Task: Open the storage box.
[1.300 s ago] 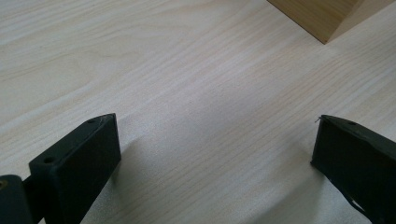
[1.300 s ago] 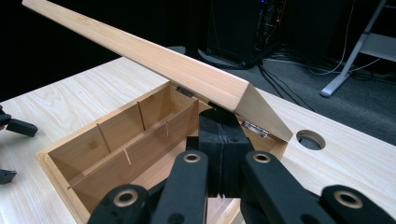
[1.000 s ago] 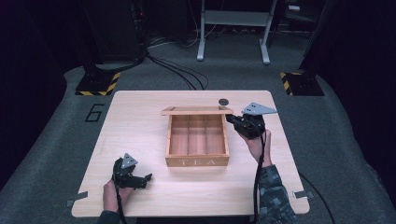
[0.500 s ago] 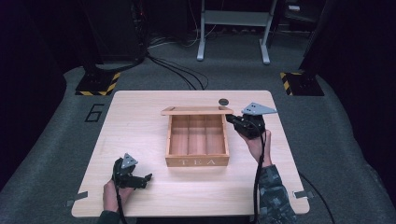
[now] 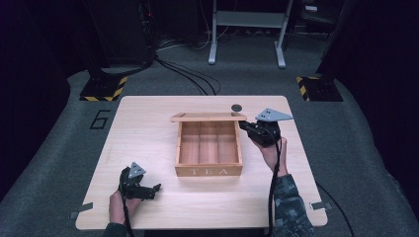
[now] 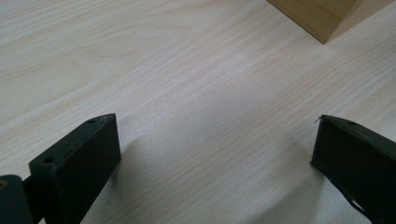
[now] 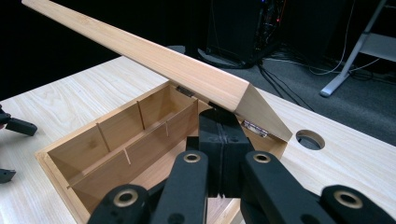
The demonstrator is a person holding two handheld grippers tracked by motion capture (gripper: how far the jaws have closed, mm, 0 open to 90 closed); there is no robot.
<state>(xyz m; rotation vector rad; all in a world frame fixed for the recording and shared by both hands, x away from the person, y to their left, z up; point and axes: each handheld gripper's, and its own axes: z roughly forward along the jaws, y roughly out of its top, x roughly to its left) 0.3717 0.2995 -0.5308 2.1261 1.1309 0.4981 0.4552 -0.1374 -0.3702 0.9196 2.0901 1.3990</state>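
Observation:
A wooden tea box [image 5: 209, 171] with three compartments sits mid-table, "TEA" on its front wall. Its lid [image 5: 207, 117] stands raised at the far side. My right gripper [image 5: 243, 125] is shut at the box's far right corner. In the right gripper view the closed jaws [image 7: 223, 126] poke up under the tilted lid [image 7: 154, 60], tips against its underside, with nothing between them. The box interior [image 7: 116, 140] holds nothing. My left gripper [image 5: 155, 188] rests open on the table front left, well short of the box. Its fingers [image 6: 79, 158] stand wide over bare wood, a box corner [image 6: 322, 16] beyond.
A round cable hole [image 5: 236, 107] lies in the table just behind the box, also seen beside the lid [image 7: 310, 139]. The light wooden table [image 5: 148, 133] ends at a grey carpet. Stands and cables [image 5: 188, 79] sit on the floor behind.

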